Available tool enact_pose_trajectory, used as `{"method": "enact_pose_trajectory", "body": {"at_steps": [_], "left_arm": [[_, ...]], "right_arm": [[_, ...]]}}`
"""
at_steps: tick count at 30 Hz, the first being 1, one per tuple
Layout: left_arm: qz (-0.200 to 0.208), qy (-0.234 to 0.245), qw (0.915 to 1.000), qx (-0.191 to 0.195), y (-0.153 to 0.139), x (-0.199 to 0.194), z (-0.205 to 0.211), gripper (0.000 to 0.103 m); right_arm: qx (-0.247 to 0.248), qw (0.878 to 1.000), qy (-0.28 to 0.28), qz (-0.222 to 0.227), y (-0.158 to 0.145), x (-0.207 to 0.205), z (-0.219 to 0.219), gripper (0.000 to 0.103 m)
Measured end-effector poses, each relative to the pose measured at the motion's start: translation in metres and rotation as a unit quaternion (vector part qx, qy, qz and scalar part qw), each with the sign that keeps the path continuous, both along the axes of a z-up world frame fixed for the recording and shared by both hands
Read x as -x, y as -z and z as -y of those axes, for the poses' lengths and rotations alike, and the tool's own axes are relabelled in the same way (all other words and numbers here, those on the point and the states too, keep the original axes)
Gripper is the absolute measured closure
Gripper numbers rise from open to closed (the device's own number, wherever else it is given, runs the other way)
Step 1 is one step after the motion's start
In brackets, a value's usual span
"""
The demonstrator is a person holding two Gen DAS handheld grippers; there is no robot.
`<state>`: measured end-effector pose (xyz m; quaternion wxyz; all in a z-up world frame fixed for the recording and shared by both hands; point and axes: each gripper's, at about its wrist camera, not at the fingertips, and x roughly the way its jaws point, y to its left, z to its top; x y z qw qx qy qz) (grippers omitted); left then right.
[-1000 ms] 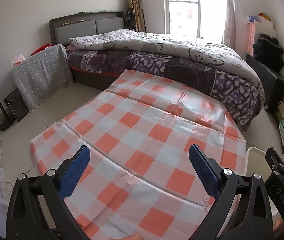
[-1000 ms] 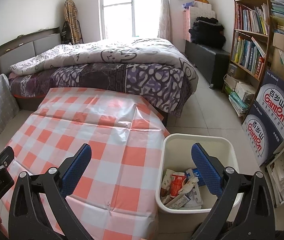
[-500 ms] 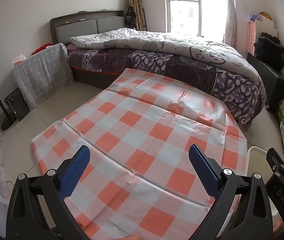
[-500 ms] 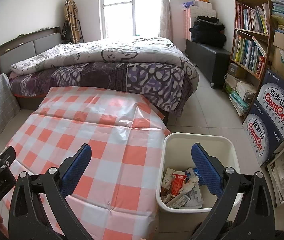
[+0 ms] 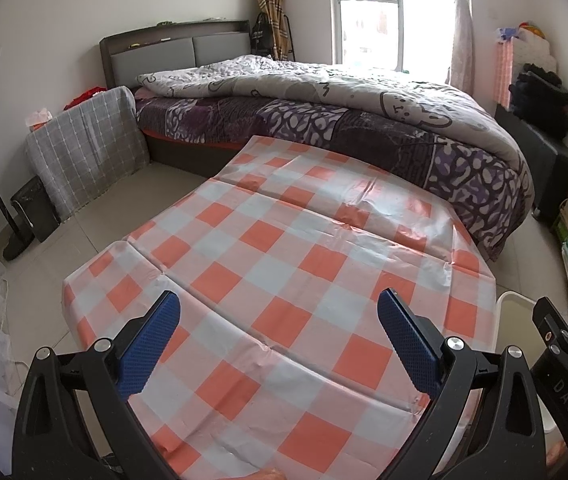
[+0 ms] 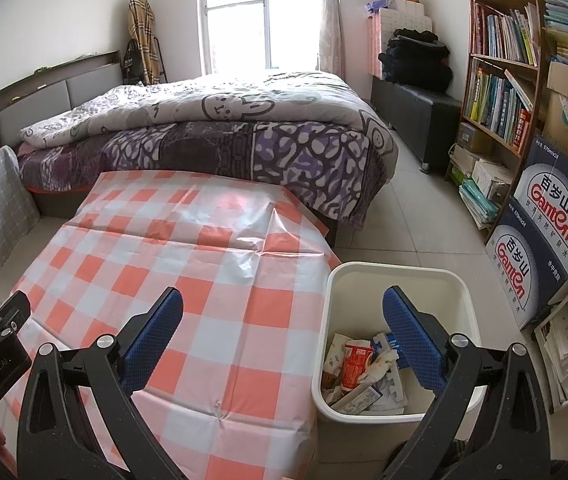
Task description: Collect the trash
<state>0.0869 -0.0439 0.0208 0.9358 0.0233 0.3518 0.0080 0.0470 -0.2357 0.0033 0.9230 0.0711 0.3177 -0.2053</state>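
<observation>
Looks close to finished, judging by the scene. Checked tablecloth (image 5: 284, 280) bare in both views, no litter visible on it. White waste bin (image 6: 396, 280) standing on the floor just beside the table's right edge, already holding the trash (image 6: 364, 372): crumpled paper, wrappers, a red packet. Left gripper (image 5: 280, 340) hovering over the cloth, jaws spread wide, nothing between them. Right gripper (image 6: 284, 336) likewise wide apart and empty, straddling table edge and bin. Nothing evident left to pick up, though floor only partly in view

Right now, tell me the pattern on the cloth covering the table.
The plastic tablecloth has an orange-and-white check pattern, clearest in the left wrist view.
</observation>
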Motion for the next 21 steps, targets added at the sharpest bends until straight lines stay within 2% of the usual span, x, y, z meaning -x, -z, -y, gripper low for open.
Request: {"method": "enact_pose_trajectory", "body": {"at_steps": [14, 21], "left_arm": [[0.0, 0.0, 1.0, -0.004, 0.001, 0.0, 0.001, 0.007], [0.0, 0.001, 1.0, -0.003, 0.001, 0.0, 0.0, 0.007]], "right_arm": [[-0.002, 1.0, 0.0, -0.002, 0.001, 0.0, 0.0, 0.007], [-0.006, 1.0, -0.002, -0.014, 0.013, 0.006, -0.003, 0.007]]}}
